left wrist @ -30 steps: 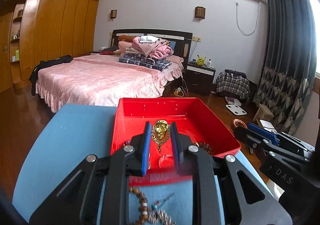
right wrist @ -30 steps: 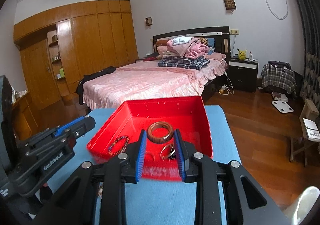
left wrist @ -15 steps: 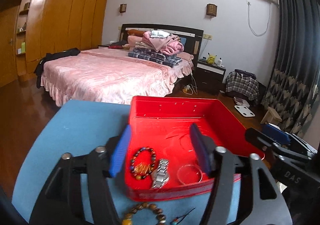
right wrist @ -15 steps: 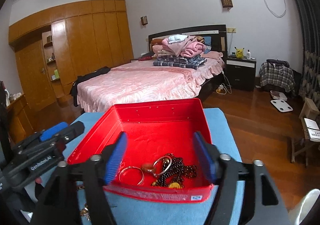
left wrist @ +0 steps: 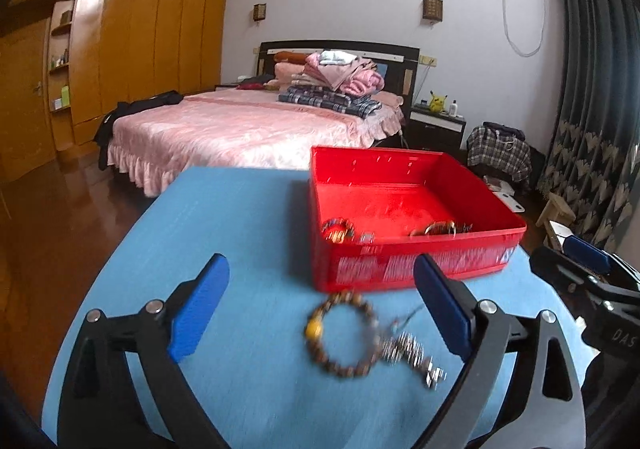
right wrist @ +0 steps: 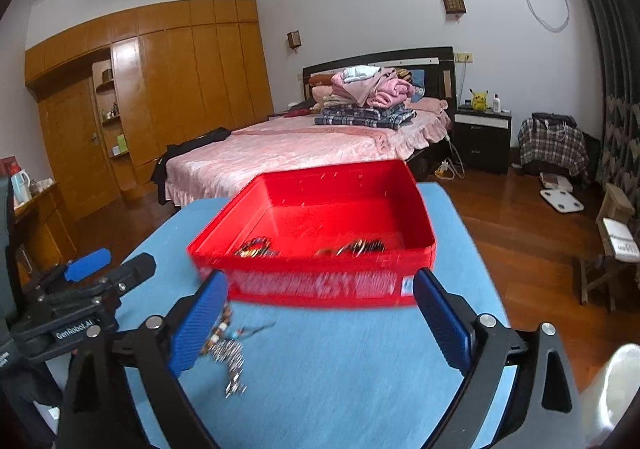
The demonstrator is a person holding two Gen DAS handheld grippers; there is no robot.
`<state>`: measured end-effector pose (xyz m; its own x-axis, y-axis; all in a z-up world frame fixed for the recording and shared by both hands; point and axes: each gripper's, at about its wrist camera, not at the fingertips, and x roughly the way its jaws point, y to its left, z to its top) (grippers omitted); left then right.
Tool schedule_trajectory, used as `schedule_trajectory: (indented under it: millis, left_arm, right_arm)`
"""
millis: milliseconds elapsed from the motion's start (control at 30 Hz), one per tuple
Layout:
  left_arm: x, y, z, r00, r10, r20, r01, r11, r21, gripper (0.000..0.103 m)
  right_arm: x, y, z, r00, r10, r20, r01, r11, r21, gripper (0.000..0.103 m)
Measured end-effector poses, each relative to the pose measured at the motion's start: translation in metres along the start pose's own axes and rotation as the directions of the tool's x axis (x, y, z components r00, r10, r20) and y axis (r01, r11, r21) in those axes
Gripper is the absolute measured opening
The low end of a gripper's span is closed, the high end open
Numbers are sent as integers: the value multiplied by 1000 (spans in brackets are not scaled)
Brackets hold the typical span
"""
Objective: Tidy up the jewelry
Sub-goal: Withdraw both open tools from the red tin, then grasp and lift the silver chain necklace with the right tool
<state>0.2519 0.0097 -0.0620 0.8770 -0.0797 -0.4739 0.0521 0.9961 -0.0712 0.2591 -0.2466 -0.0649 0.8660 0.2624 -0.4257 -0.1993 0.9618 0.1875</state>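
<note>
Here, red tray [left wrist: 416, 269] sits on the blue table [left wrist: 224, 217]; the tray is the landmark. Left gripper [left wrist: 320, 305] spread wide, empty, just short of its near wall. Between its fingers: a blurred bead bracelet [left wrist: 340, 333] and a silver chain piece [left wrist: 412, 357] on the table. Right gripper [right wrist: 320, 309] also spread wide, empty, before the same wall. Inside the tray, against that wall: a beaded bracelet [left wrist: 338, 229] and bangles [left wrist: 438, 227].

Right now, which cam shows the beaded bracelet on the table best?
Left wrist. The beaded bracelet lies whole, slightly blurred, on the blue table between the open left claw fingers, before the red tray. In the right wrist view only a few beads show past the right claw's left finger.
</note>
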Motion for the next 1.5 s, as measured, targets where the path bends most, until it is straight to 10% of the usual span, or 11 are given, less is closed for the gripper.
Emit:
schedule_trajectory:
  millis: [367, 533, 1500]
  left_arm:
    - [-19, 21, -38, 998, 55, -22, -55, 998, -20, 91]
    - [-24, 29, -44, 997, 72, -26, -73, 997, -28, 91]
    - [-23, 45, -51, 998, 48, -41, -51, 995, -81, 91]
  right_arm:
    - [2, 27, -31, 998, 25, -62, -25, 1000, 5, 91]
    - [12, 45, -40, 993, 8, -122, -8, 1000, 5, 58]
    - [55, 75, -65, 940, 43, -338, -21, 997, 69, 15]
